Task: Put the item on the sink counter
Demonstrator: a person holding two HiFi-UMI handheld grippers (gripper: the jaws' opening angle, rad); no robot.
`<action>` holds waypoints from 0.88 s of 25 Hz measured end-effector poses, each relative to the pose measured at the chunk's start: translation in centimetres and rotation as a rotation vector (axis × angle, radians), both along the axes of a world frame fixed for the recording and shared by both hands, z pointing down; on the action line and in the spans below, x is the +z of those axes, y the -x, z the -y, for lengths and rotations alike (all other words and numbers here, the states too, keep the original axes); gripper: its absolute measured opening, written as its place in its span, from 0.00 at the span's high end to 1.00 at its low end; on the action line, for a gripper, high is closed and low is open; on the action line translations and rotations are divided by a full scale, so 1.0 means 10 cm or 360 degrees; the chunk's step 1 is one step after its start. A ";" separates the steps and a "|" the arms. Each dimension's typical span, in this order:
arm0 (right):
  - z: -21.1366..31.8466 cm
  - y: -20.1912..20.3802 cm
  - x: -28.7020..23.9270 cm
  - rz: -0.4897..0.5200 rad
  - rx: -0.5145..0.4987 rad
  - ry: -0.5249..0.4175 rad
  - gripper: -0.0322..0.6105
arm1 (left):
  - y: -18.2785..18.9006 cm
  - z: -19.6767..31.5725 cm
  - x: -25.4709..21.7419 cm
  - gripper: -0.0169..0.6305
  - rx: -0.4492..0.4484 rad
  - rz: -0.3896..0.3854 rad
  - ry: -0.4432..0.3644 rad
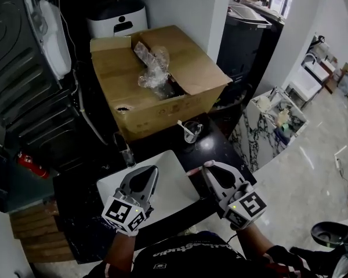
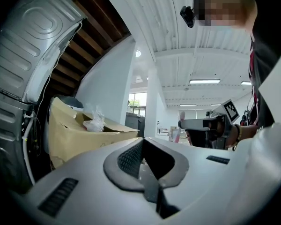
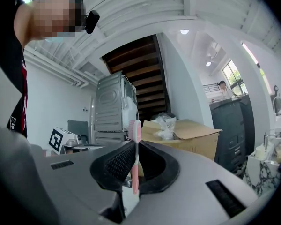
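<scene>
Closest to the camera, the person is holding both grippers out over a white basin (image 1: 173,185) that is sitting in a black counter (image 1: 223,142). The left gripper (image 1: 146,175) is hovering above the basin's left half with its fingers pressed together and nothing between them. The right gripper (image 1: 211,168) is hanging over the basin's right edge, its fingers pinching the handle of a pink toothbrush (image 3: 135,130). In the right gripper view the toothbrush is standing upright between the pads, its head poking up past them. In the head view only a small pink end is sticking out to the left of the jaw tips, above the basin and clear of the counter. Just beyond the basin, a small clear glass (image 1: 126,155) is standing near its far left corner. A second clear cup (image 1: 191,131) with a pale stick leaning in it is standing on the counter a little farther back and to the right. Behind both, a large open cardboard box (image 1: 156,112) is filling the back of the counter, with a crumpled clear plastic bag (image 1: 153,65) rising out of its opening. To the left, a big metal appliance (image 1: 17,68) is leaning toward the box. A white container with a dark lid (image 1: 117,17) is sitting beyond the box against the wall.
</scene>
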State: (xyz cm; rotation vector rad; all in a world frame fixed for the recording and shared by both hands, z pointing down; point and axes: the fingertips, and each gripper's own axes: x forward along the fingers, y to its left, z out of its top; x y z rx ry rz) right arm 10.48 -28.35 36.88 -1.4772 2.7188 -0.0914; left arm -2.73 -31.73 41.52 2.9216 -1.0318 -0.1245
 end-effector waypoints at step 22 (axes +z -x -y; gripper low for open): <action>2.12 -0.86 0.98 -0.0208 0.0243 0.0007 0.86 | -0.98 1.27 0.60 0.95 0.0018 0.0077 0.0022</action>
